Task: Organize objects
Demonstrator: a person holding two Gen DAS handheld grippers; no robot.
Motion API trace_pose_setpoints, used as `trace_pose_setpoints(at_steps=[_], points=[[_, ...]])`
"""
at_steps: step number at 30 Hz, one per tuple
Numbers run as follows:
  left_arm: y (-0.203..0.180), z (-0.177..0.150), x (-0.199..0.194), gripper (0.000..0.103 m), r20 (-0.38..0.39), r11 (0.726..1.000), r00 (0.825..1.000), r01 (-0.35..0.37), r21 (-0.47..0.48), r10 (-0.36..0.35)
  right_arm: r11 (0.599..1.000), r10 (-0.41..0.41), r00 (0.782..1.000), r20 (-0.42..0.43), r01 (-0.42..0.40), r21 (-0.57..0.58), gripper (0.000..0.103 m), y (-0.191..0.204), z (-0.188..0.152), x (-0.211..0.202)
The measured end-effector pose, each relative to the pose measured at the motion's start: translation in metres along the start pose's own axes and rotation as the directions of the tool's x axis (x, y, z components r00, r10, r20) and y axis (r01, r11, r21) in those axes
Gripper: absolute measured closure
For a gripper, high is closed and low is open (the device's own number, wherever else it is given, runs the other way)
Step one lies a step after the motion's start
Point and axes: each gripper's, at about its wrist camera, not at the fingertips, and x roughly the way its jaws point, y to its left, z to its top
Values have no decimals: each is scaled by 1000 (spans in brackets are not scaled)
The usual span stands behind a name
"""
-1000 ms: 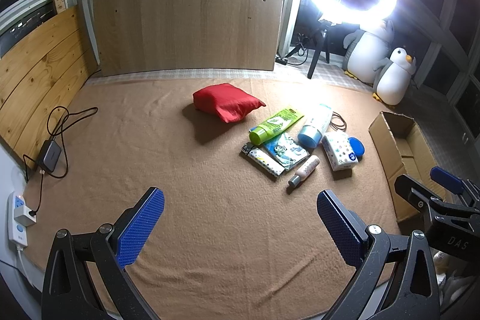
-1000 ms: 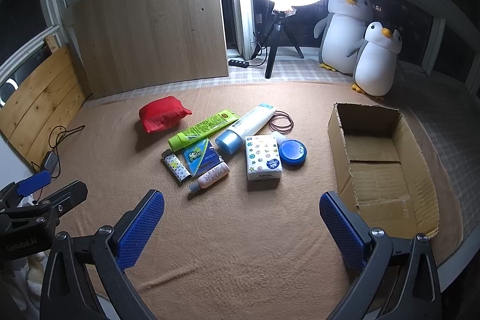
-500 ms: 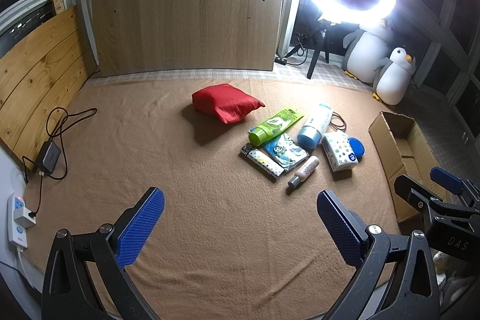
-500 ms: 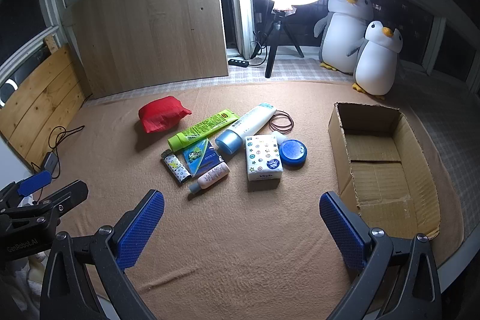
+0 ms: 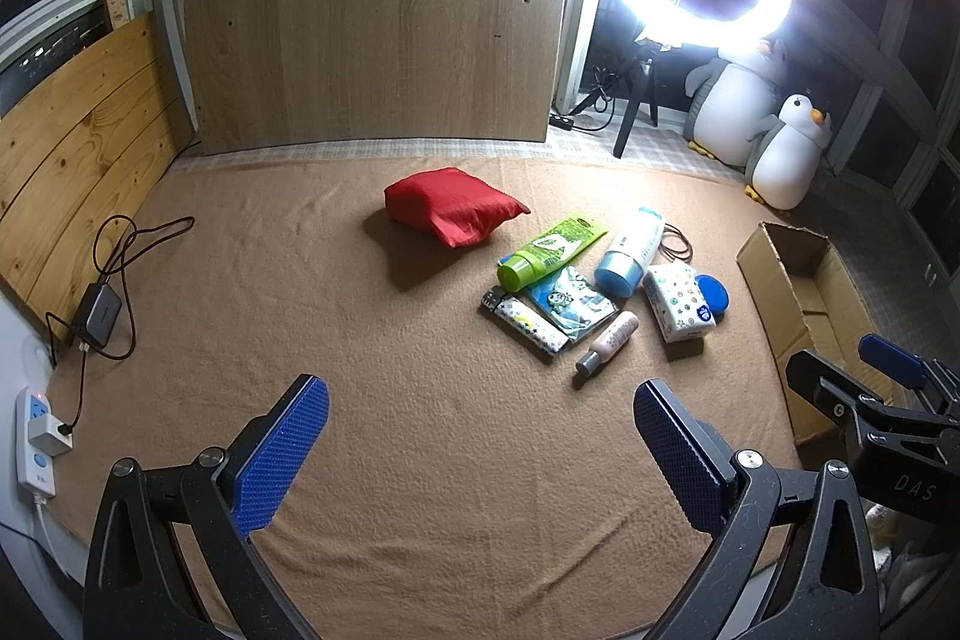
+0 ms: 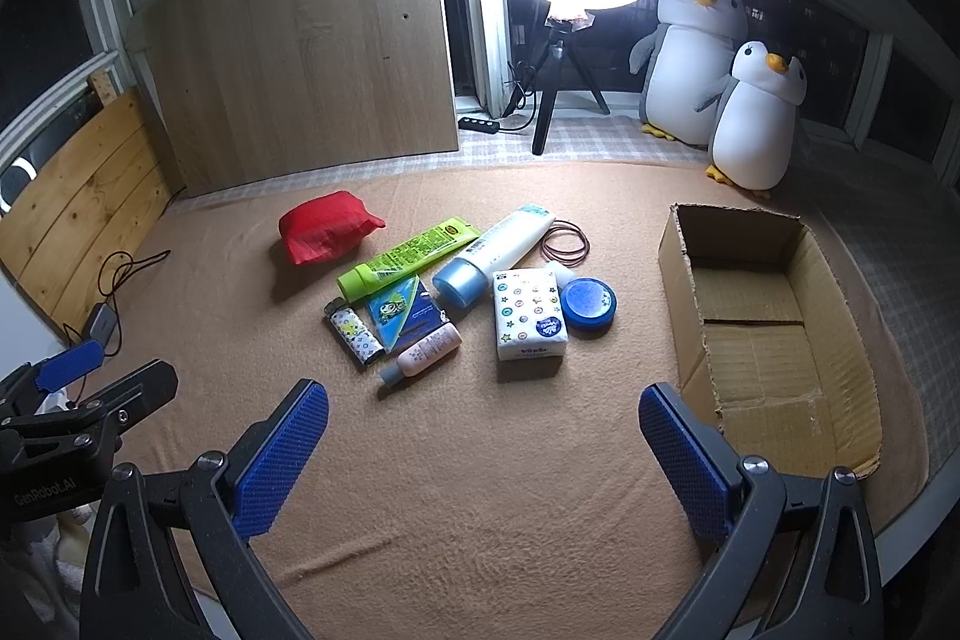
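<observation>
Both grippers hang above the near edge of a tan fleece blanket (image 6: 480, 490) and hold nothing. The left gripper (image 5: 480, 451) has its two blue-padded fingers spread wide apart, with only bare blanket between them. The right gripper (image 6: 483, 454) is the same: its fingers stand far apart and touch nothing.

The things to organize lie in a loose group in the middle of the blanket, farther away than both grippers. At the far left of the group is a red fabric pouch (image 6: 324, 226), a little apart from the others. To its right a lime green plastic tube (image 6: 408, 253) lies diagonally, and just beside it a white tube with a light blue cap (image 6: 495, 253). A few thin brown hair ties (image 6: 565, 241) lie at the far end of the white tube. Nearer to the grippers is a patterned lighter (image 6: 354, 331), then a blue flat sachet with a cartoon picture (image 6: 405, 310), and a small pink bottle with a grey cap (image 6: 423, 355) that lies partly on the sachet. To the right lies a white tissue pack with coloured dots (image 6: 528, 313), and a round blue jar (image 6: 588, 303) touches its right side.

An open brown cardboard box (image 6: 684, 274) stands on the right side of the blanket, well apart from the group. Its inside shows only cardboard flaps.
</observation>
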Motion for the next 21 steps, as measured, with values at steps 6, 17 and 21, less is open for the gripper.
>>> trace_pose_setpoints(at_steps=[6, 17, 21], points=[[0, 0, 0, 0, 0, 1000, 1000, 0, -1, 0, 1000, 0, 1000, -1, 0, 2, 1, 1, -1, 1], [-1, 0, 1, 0, -2, 1000, 1000, -3, -2, 3, 1000, 2, 1000, -3, -2, 3, 1, 0, -1, 1], [-1, 1, 1, 0, -2, 1000, 1000, -4, -5, 4, 1000, 5, 1000, -7, -5, 5, 1, 0, -2, 2]])
